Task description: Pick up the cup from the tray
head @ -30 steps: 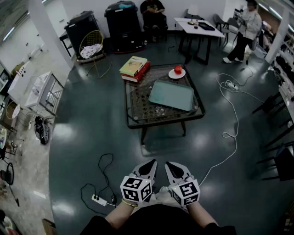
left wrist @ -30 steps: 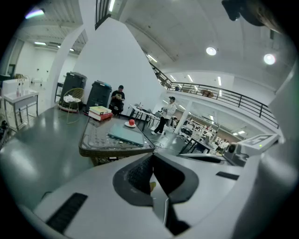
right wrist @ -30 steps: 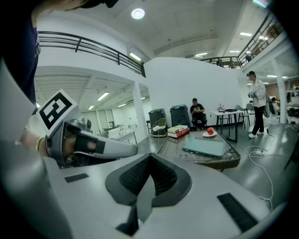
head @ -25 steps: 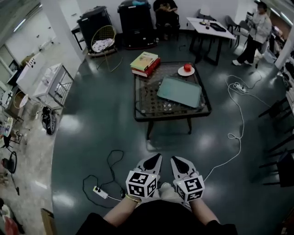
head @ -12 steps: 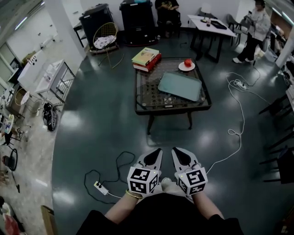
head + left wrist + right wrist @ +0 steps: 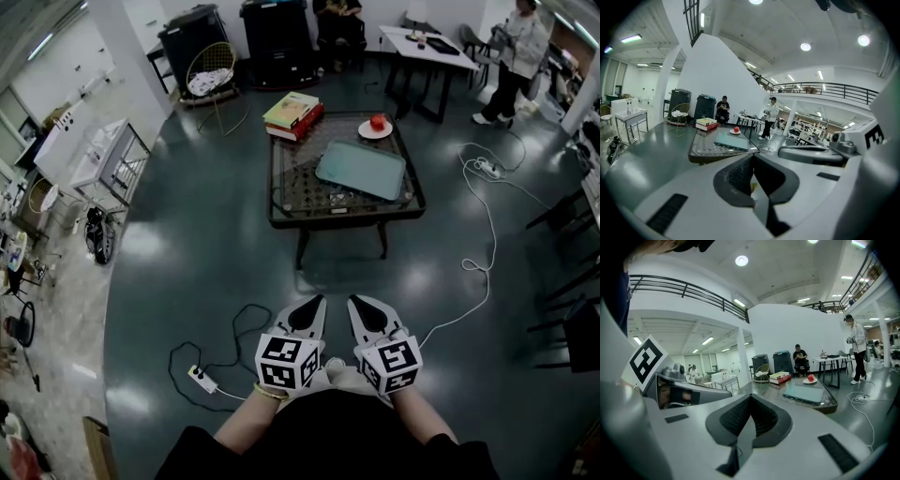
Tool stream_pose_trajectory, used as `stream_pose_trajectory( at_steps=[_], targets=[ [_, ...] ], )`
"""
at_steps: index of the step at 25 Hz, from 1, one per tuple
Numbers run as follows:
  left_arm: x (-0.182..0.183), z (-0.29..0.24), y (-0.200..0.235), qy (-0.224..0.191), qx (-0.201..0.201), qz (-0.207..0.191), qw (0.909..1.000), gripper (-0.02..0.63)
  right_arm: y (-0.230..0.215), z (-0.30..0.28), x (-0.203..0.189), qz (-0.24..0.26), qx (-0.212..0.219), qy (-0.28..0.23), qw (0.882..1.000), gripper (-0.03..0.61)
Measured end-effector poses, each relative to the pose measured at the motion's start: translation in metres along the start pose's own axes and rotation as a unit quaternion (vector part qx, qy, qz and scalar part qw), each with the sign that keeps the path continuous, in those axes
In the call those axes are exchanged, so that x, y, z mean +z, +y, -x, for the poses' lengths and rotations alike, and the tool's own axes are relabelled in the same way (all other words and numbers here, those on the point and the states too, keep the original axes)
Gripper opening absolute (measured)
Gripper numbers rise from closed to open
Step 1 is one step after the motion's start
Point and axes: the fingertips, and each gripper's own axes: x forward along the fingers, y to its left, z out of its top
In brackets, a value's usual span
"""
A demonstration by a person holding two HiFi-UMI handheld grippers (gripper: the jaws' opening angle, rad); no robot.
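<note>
Far across the dark floor (image 6: 206, 272) stands the low glass-topped surface (image 6: 286, 192) with its flat teal tray (image 6: 361, 169); no cup is visible there from here. Your left gripper (image 6: 316, 304) and right gripper (image 6: 357, 302) hang near your body, jaws closed and empty. Nothing of the task is done yet.

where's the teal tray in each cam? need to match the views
Head view: tray upper centre, slightly right.
Left gripper view: tray left of centre, a little below mid-height.
Right gripper view: tray right of centre, a little below mid-height.
Shared landmark: the red fruit just beyond the tray's far edge.
</note>
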Motion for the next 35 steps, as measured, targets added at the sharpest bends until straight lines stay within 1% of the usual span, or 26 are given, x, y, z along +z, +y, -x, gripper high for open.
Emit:
stream_pose_trajectory(
  at_steps=[12, 18, 23, 35],
  targets=[
    [-0.007, -0.002, -0.008, 0.003, 0.009, -0.004, 0.9999, 0.009, -0.001, 0.008, -0.009, -0.004, 0.009, 0.007, 1.0, 0.005],
    [-0.006, -0.007, -0.002, 0.005, 0.015, 0.01, 0.9998, 0.009, -0.004, 0.003, -0.008, -0.002, 0.015, 0.013, 1.0, 0.005],
    [-0.002, -0.018, 0.011, 0.004, 0.016, 0.015, 0.9998, 0.009, -0.011, -0.011, -0.008, -0.001, 0.015, 0.018, 1.0, 0.005],
    [0.032, -0.073, 0.05, 0.004, 0.014, 0.008, 0.9999, 0.009, -0.051, -0.07, 0.011, -0.002, 0.009, 0.025, 1.0, 0.005]
  ],
)
